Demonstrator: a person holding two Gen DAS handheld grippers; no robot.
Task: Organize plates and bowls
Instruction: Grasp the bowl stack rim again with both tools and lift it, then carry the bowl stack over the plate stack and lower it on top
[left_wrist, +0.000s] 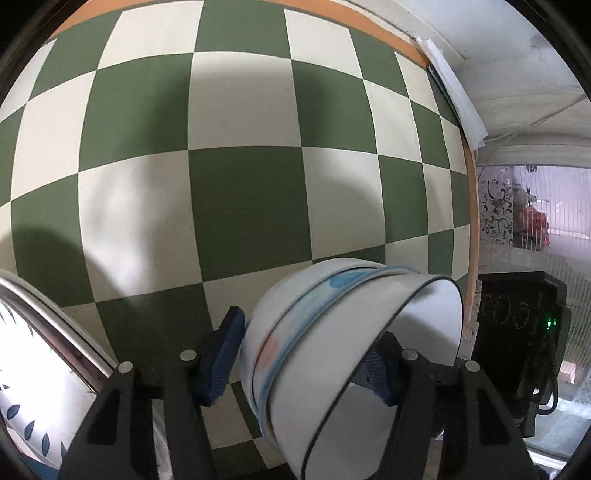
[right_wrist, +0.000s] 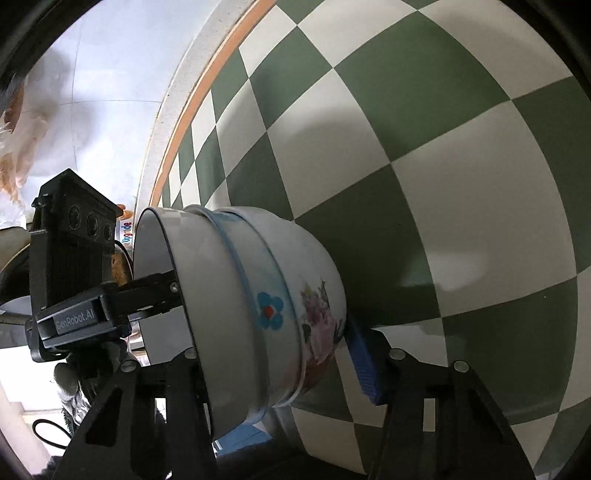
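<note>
Where orange edging ends, checkered tablecloth (left_wrist: 243, 192) spreads

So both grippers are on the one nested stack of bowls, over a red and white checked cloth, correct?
Not quite: the cloth is green and white, as both wrist views show. The rest holds: the left gripper and right gripper both straddle the same nested stack of bowls.

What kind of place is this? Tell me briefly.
Probably a home dining or kitchen corner: a table under a green-and-white checked cloth, a stack of nested bowls, a leaf-patterned plate, and a lace curtain by a window.
</note>
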